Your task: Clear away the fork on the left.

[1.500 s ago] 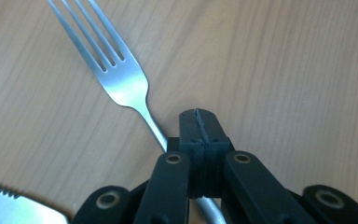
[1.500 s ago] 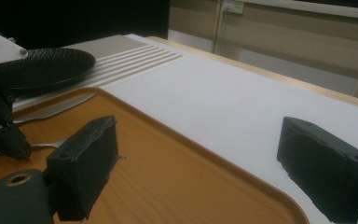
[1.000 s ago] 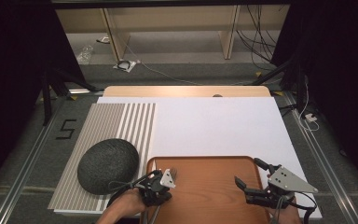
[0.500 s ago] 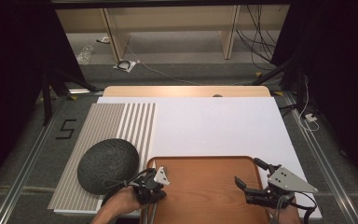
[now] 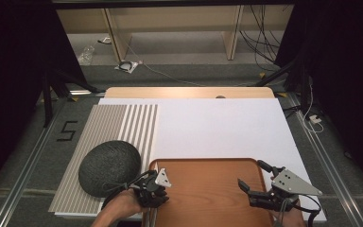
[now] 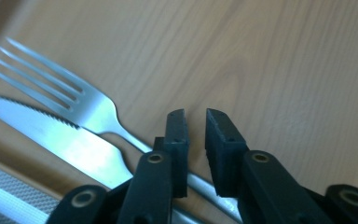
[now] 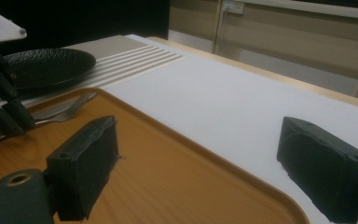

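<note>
Left gripper [image 6: 196,116], just opening with a narrow gap over the fork [image 6: 93,109] handle beside the knife [image 6: 60,140] at the tray [image 5: 208,189] edge: spread wider, straddle handle alone, squeeze; right gripper [image 5: 255,182] wide open, empty.

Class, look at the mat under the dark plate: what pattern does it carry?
The mat bears straight parallel stripes, beige-grey and white, running away from the person. The high view shows it best.

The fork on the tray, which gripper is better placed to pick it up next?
Left. The left gripper hovers right over the fork, its jaws just opening; the right gripper sits across the tray.
</note>
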`<act>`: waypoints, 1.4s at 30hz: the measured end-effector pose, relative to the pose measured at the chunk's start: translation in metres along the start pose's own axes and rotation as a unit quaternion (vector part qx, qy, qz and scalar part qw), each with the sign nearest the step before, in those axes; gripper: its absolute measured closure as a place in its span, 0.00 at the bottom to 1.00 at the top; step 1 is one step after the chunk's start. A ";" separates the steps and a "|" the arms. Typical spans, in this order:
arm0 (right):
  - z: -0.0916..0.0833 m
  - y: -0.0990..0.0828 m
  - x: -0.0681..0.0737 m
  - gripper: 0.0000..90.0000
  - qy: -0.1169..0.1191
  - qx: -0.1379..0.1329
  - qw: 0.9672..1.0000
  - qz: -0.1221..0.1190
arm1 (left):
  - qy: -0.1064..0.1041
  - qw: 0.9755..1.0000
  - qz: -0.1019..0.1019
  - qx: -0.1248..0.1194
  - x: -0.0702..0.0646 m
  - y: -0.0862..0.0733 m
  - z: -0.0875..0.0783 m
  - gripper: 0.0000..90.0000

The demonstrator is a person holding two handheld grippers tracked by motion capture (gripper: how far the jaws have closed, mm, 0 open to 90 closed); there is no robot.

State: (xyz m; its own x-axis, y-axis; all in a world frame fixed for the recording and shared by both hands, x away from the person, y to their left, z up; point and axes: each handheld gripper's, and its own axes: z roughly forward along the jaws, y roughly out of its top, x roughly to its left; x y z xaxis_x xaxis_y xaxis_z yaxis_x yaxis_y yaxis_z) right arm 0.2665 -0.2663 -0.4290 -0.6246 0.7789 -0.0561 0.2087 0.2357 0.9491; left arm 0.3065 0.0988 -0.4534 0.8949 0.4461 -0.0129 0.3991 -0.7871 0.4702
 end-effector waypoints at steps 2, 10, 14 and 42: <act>0.000 0.000 0.000 0.15 0.000 0.000 1.000 -0.001 | 0.008 1.000 -0.005 -0.016 0.000 0.002 -0.006 0.74; 0.000 0.000 0.000 0.15 0.000 0.000 1.000 -0.001 | 0.058 0.993 -0.056 -0.082 0.010 0.006 -0.029 0.38; 0.000 0.000 0.000 0.15 0.001 -0.001 1.000 -0.003 | 0.088 0.986 -0.086 -0.114 0.021 0.002 -0.041 0.33; 0.000 0.000 0.000 0.15 -0.001 -0.001 1.000 0.000 | 0.135 0.958 -0.187 -0.172 0.060 -0.040 -0.073 0.27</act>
State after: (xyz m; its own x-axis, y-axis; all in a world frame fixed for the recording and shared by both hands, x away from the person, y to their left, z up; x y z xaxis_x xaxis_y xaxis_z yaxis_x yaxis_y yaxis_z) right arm 0.2665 -0.2659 -0.4290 -0.6239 0.7794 -0.0569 0.2067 0.2349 0.9498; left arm 0.3300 0.1878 -0.4085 0.6000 0.7994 -0.0312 0.5507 -0.3844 0.7409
